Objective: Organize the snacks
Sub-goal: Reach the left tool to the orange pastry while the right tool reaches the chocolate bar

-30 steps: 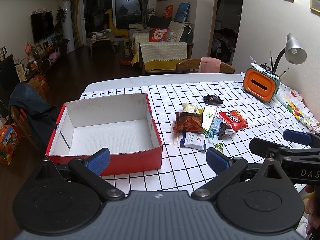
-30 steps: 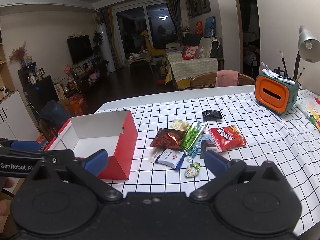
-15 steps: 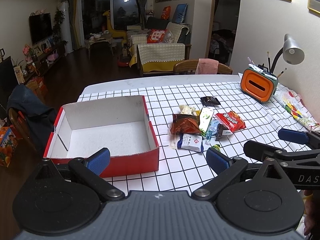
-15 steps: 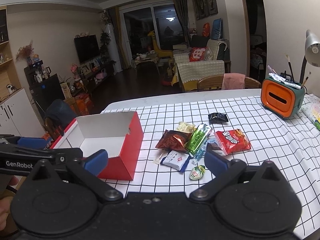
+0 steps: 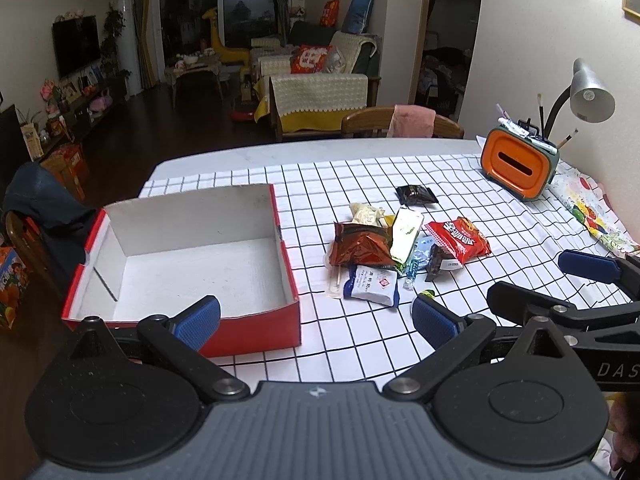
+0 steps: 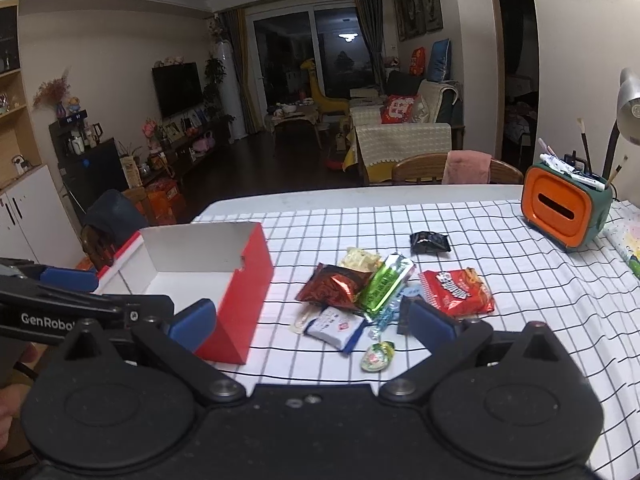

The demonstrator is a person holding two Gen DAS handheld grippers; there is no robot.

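An empty red box with a white inside (image 5: pixel 192 264) (image 6: pixel 208 280) sits on the left of the checked tablecloth. A heap of snack packets lies right of it: a brown foil bag (image 5: pixel 360 244) (image 6: pixel 336 286), a green packet (image 5: pixel 406 232) (image 6: pixel 384 284), a red packet (image 5: pixel 458 240) (image 6: pixel 456 292), a white and blue packet (image 5: pixel 372 286) (image 6: pixel 334 326), a black packet (image 5: pixel 416 194) (image 6: pixel 430 242) and a small round green sweet (image 6: pixel 378 356). My left gripper (image 5: pixel 316 320) is open and empty above the near table edge. My right gripper (image 6: pixel 312 322) is open and empty, near the heap.
An orange and green pen holder (image 5: pixel 518 164) (image 6: pixel 566 210) and a desk lamp (image 5: pixel 588 92) stand at the back right. A patterned paper (image 5: pixel 596 216) lies along the right edge. Wooden chairs stand beyond the table (image 5: pixel 400 124) and at its left (image 5: pixel 28 240).
Both grippers have risen and drawn back a little, so the box and snacks sit lower and smaller in view. Both stay open and empty.
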